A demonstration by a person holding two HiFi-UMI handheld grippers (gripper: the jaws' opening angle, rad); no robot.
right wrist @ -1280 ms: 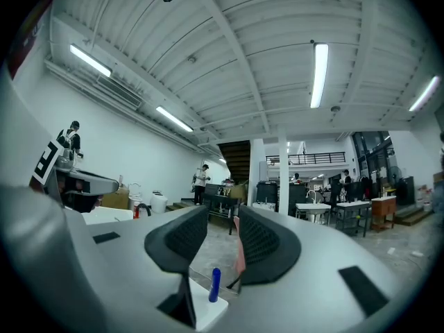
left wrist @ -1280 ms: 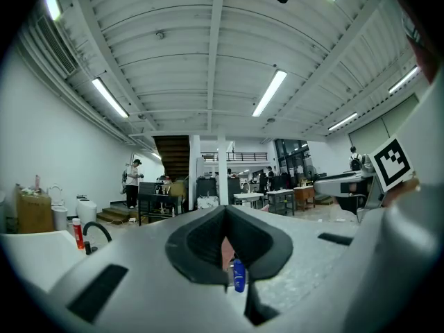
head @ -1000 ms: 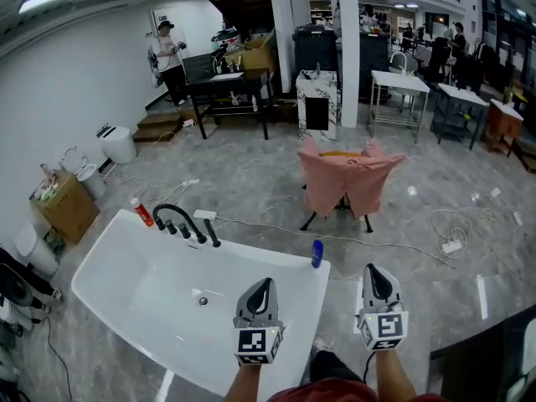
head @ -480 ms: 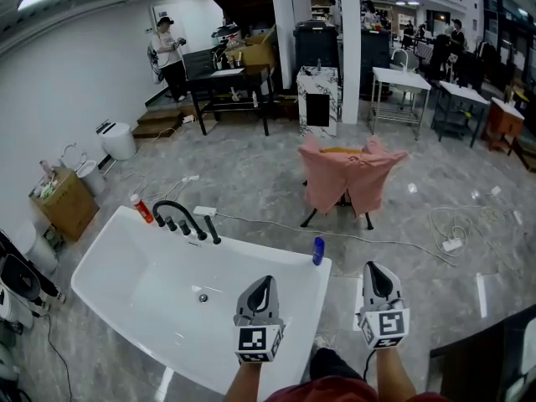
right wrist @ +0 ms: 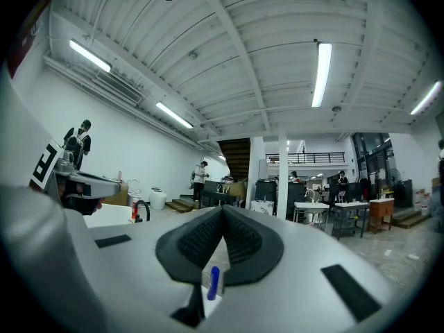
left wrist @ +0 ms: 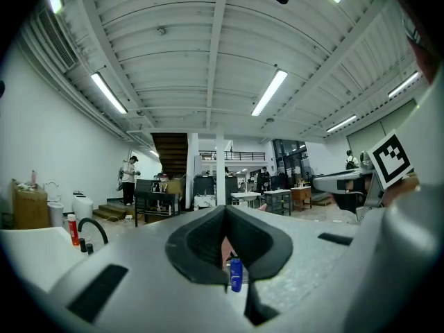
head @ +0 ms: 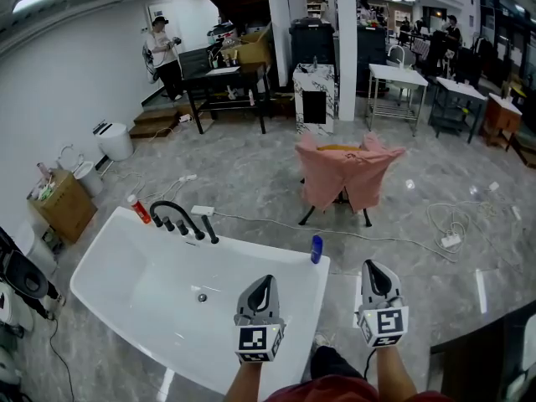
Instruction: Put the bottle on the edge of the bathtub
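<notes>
Blue bottle (head: 316,249) stands upright on rim of white bathtub (head: 109,243), at far right corner. Bottle not held, apart from both grippers.

Left gripper (head: 265,282) hovers over near right part of tub, jaws pressed together, nothing between them. Right gripper (head: 374,269) hovers over floor (head: 251,174) just right of tub, jaws together, empty too.

Black faucet (head: 178,218) on tub's far rim, red bottle (head: 138,209) beside it at left corner. Pink cloth (head: 347,174) draped over chair beyond tub.
</notes>
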